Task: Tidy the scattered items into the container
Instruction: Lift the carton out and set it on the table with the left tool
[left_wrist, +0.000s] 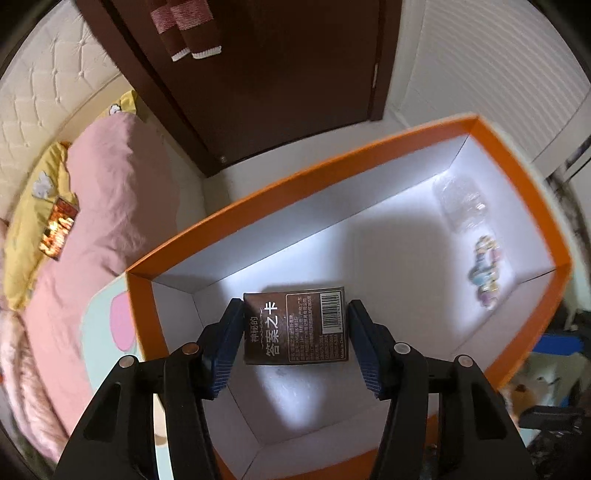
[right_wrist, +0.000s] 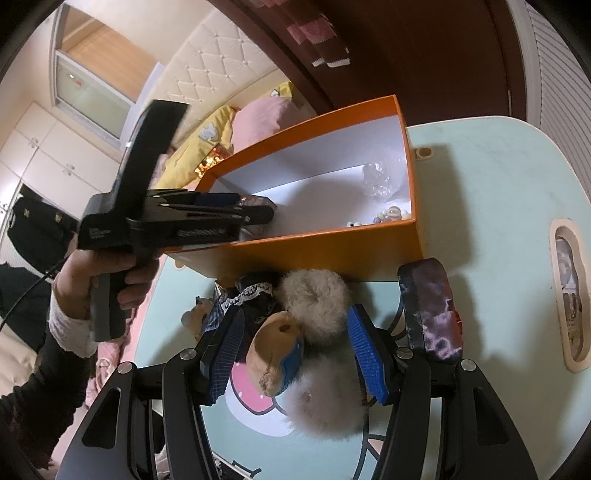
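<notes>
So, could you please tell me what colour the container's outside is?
Orange outside, white inside; the container shows best in the right wrist view.

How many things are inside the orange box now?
3. A brown card pack held by the left gripper at the near end; a clear plastic wrapper in the far corner; colourful beads beside it. The gripper may hide more.

Brown card pack (left_wrist: 295, 326) held between the two blue-padded fingers (left_wrist: 227, 343) of the left gripper (left_wrist: 294, 317), barcode side up, both pads touching its side edges. Directly below, white floor of the orange box (left_wrist: 155, 266). Beyond the right finger, near the far end wall: crumpled clear plastic (left_wrist: 460, 199) and a pastel bead string (left_wrist: 485, 271). Left of the fingers, outside the box: pink bedding (left_wrist: 122, 199).
</notes>
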